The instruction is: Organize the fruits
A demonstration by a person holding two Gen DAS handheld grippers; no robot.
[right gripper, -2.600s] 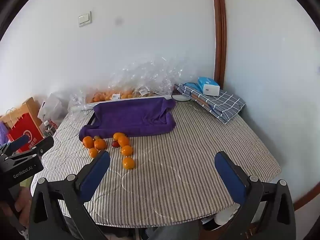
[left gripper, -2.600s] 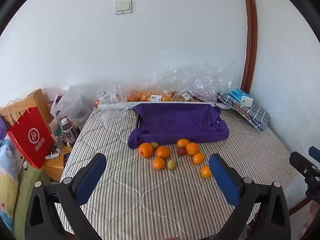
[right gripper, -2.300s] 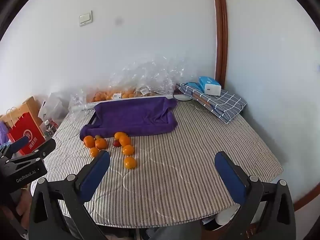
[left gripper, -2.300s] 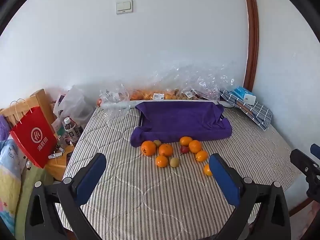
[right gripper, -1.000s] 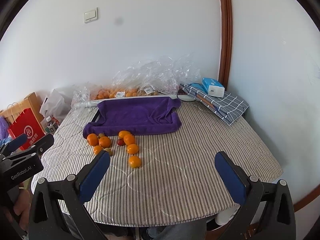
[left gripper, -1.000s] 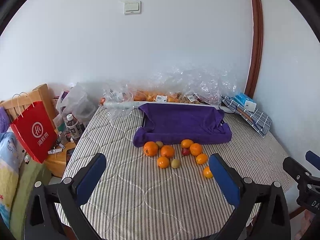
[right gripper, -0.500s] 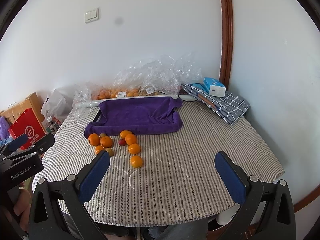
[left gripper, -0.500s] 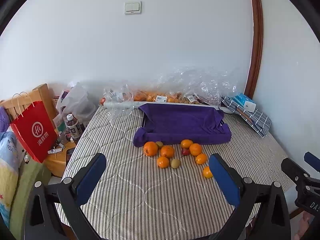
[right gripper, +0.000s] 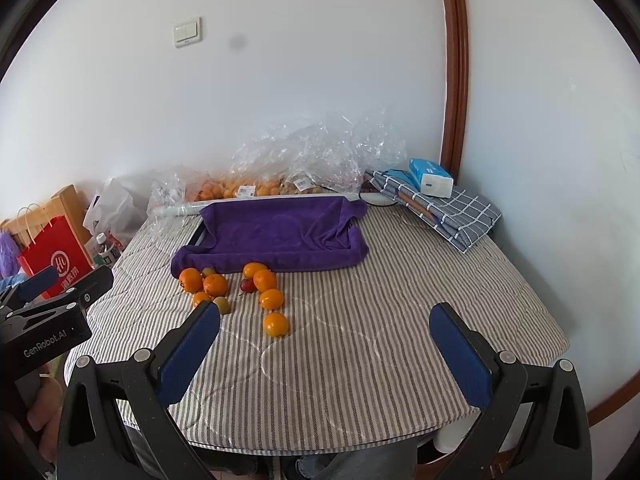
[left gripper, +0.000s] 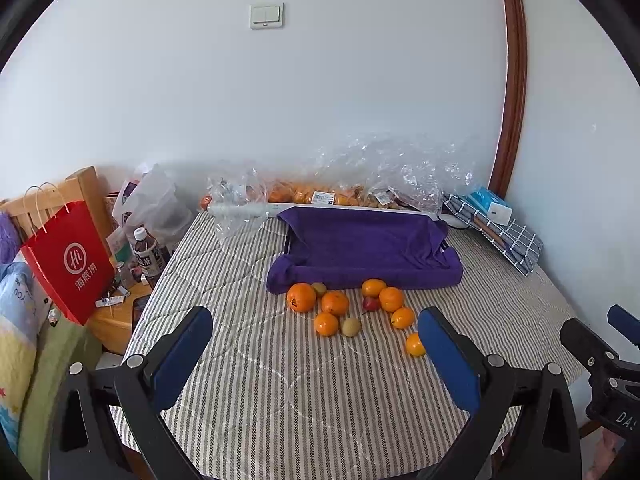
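Observation:
Several oranges [left gripper: 335, 303] [right gripper: 265, 280], two small greenish fruits [left gripper: 351, 327] and a small red fruit [left gripper: 371, 304] [right gripper: 247, 285] lie loose on the striped table cover. Behind them a tray draped in a purple towel [left gripper: 366, 250] [right gripper: 276, 240] holds nothing. One orange [right gripper: 276, 324] [left gripper: 414, 345] lies apart, nearest the front. My left gripper [left gripper: 314, 354] hangs open above the table's near part, well short of the fruit. My right gripper [right gripper: 324, 354] is open too, over the front right of the table, with the lone orange just beyond its left finger.
Crumpled clear plastic bags with more fruit [left gripper: 320, 196] [right gripper: 256, 188] line the wall. A folded checked cloth with a tissue pack [right gripper: 440, 200] sits at the back right. A red paper bag [left gripper: 68, 260], a bottle [left gripper: 146, 256] and clutter stand left of the table.
Both grippers rose and tilted slightly, so the fruit and tray sit a little lower and farther in view. Nothing was grasped; the fruit has not moved.

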